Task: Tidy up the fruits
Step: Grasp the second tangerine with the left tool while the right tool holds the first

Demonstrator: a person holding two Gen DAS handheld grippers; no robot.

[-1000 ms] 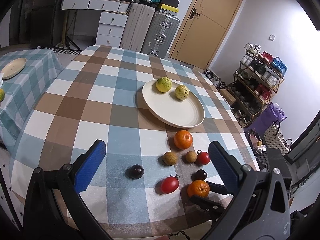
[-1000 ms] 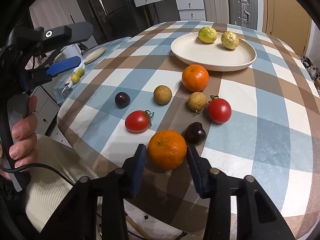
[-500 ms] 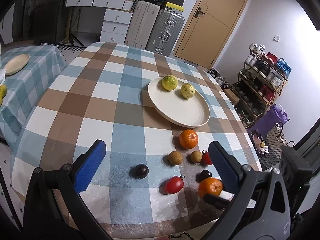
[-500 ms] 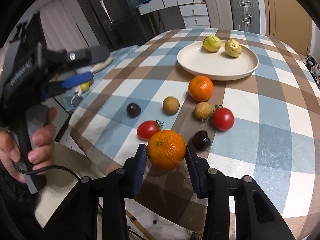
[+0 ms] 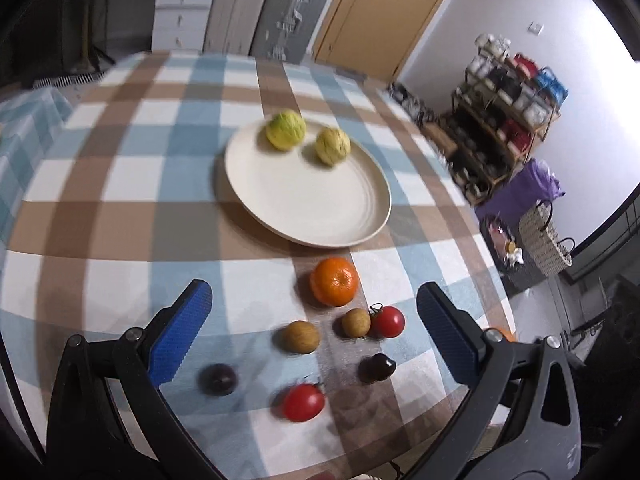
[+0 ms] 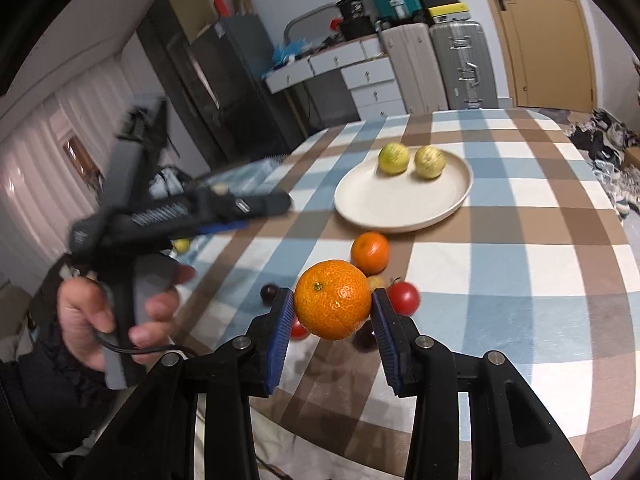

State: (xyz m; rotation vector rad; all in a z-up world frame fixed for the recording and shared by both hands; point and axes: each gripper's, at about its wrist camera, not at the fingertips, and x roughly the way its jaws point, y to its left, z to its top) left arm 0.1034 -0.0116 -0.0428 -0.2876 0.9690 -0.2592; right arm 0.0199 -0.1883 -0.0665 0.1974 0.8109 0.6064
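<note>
Orange [image 6: 333, 305] clamped between the two blue pads of the right gripper [image 6: 332, 312], lifted clear of the checked tablecloth [image 6: 520, 264], above the loose fruit and on the near side of the cream plate [image 6: 404, 216]. The pads [image 6: 280, 320] bear on opposite flanks at about the widest girth, stem scar facing the camera. Judged handling: light, round, with a firm but yielding rind; a hold across the middle suits it, since a hold nearer either end would tend to squeeze it out (the dimpled skin should give the ribbed pads fair purchase). Too hard a clamp could bruise it.

Left gripper [image 5: 314, 320] spread wide and holding nothing, poised over the fruit that lies on the cloth: a second orange [image 5: 334, 281], two red tomatoes [image 5: 386, 321] [image 5: 303, 401], two tan fruits [image 5: 300, 336] [image 5: 355, 322] and two dark plums [image 5: 218, 378] [image 5: 377, 367]. The tomatoes are probably the softest and want the gentlest grip. Two yellow-green fruits [image 5: 285, 129] [image 5: 333, 146] sit at the plate's far side, leaving most of it bare.
</note>
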